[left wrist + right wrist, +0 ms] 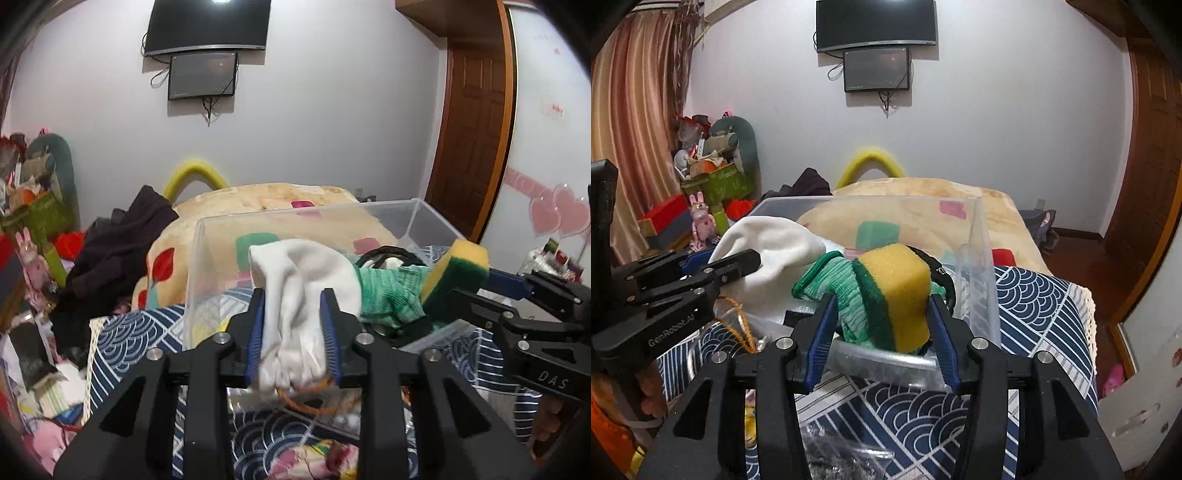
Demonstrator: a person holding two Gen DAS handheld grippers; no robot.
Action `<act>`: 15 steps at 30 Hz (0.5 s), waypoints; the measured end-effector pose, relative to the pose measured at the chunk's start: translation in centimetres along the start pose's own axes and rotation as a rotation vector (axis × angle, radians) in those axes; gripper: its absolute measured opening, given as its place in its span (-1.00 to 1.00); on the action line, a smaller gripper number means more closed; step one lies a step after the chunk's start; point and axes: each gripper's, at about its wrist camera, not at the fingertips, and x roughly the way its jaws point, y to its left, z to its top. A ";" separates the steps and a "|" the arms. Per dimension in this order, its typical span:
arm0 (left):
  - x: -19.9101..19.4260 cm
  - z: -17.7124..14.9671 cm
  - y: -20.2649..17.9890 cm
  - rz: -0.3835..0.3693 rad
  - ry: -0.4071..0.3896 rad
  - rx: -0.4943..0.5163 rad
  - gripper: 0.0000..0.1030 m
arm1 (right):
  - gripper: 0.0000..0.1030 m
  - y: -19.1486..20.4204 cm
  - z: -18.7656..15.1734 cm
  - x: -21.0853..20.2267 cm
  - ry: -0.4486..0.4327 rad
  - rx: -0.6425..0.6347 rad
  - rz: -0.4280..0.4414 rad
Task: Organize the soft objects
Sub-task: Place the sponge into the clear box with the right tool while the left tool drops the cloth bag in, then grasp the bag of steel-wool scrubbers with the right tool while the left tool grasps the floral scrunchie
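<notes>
Over the near edge of the clear box (207, 236) on the bed (1027, 295), the left tongs (291, 299) are clamped on a white cloth (303, 273). Beside it lies a green knitted cloth (827, 273). The right tongs (882, 302) pinch a yellow-and-green sponge (901, 291) that touches it.

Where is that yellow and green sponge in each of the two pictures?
Left wrist view: the sponge sits at right of centre, held by the right gripper above the clear plastic box.
Right wrist view: the sponge is in the centre, between the gripper's fingers.
Shared landmark: the green knitted cloth beside it.
</notes>
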 end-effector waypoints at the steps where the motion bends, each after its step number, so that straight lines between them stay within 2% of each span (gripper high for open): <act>1: -0.3 0.0 0.1 -0.007 -0.002 -0.008 -0.27 | -0.06 0.0 0.0 -0.2 -0.002 -0.001 0.006; 2: -0.8 -0.1 0.1 -0.016 -0.006 -0.015 -0.21 | 0.00 -0.1 -0.1 -0.6 -0.006 -0.002 0.009; 4: -1.7 -0.1 0.1 -0.024 -0.014 -0.018 0.05 | 0.15 -0.1 -0.2 -1.2 -0.020 -0.005 -0.004; 6: -2.8 0.0 0.1 -0.030 -0.032 -0.019 0.16 | 0.30 -0.1 -0.1 -2.0 -0.043 -0.003 -0.015; 13: -6.7 0.2 -0.1 -0.054 -0.094 -0.027 0.69 | 0.38 -0.4 0.3 -4.9 -0.116 0.003 0.005; 15: -7.8 -0.1 -0.1 -0.052 -0.112 -0.029 0.74 | 0.42 -0.2 0.1 -5.6 -0.131 -0.004 0.003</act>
